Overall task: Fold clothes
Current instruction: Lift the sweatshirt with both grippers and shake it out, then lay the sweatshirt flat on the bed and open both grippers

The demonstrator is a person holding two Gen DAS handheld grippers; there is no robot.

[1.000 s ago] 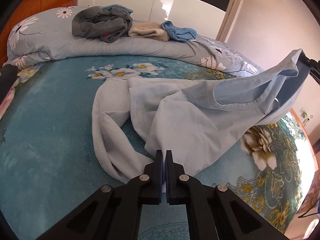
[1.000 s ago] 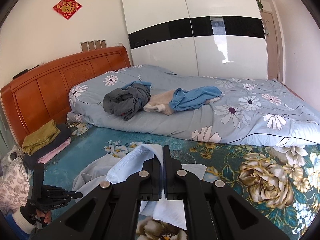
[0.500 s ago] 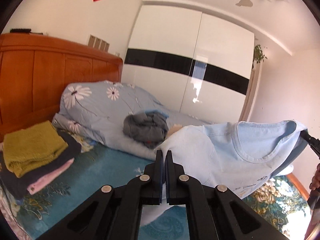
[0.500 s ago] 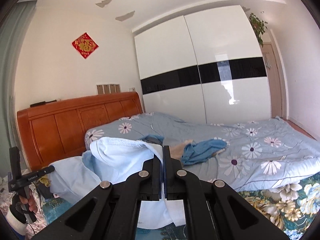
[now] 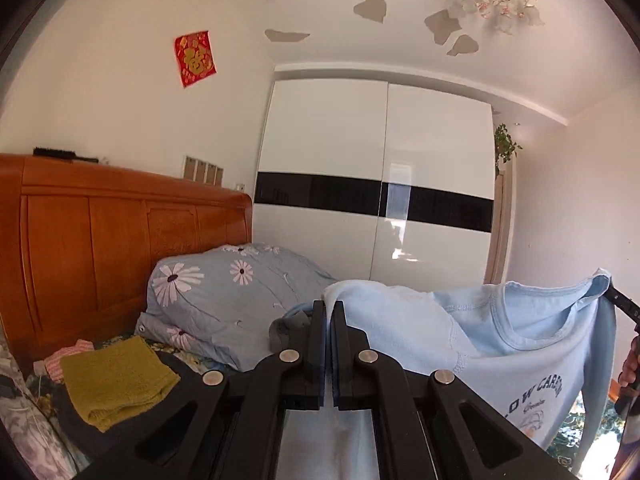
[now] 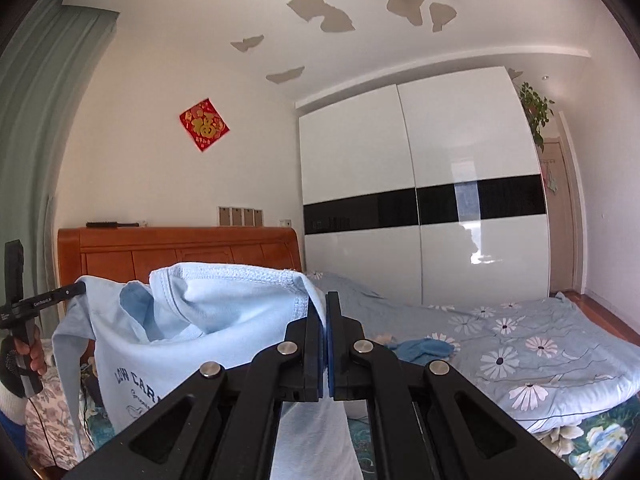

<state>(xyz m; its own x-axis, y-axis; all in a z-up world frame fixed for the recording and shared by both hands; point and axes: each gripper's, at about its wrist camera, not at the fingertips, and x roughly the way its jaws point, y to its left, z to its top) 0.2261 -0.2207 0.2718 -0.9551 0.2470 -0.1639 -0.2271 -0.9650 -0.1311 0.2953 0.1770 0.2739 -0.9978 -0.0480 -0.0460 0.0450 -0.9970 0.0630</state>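
Observation:
A light blue T-shirt [image 5: 516,344] with dark print on its chest hangs in the air, stretched between both grippers. My left gripper [image 5: 329,312] is shut on one shoulder of it. My right gripper [image 6: 323,304] is shut on the other shoulder; the shirt [image 6: 180,332] drapes to its left. In the left wrist view the right gripper's tip [image 5: 622,304] shows at the shirt's far corner. In the right wrist view the left gripper [image 6: 48,300] shows at the far left, held by a hand.
A bed with a wooden headboard [image 5: 100,248] and a rolled floral duvet [image 6: 500,344] lies below. Folded clothes, an olive one [image 5: 116,380] on top, are stacked at the left. Loose garments [image 6: 420,350] lie on the duvet. A white wardrobe [image 6: 440,200] stands behind.
Both grippers have lifted the shirt from the bed high into the air and spread it out; the views have tilted up towards the wall and ceiling.

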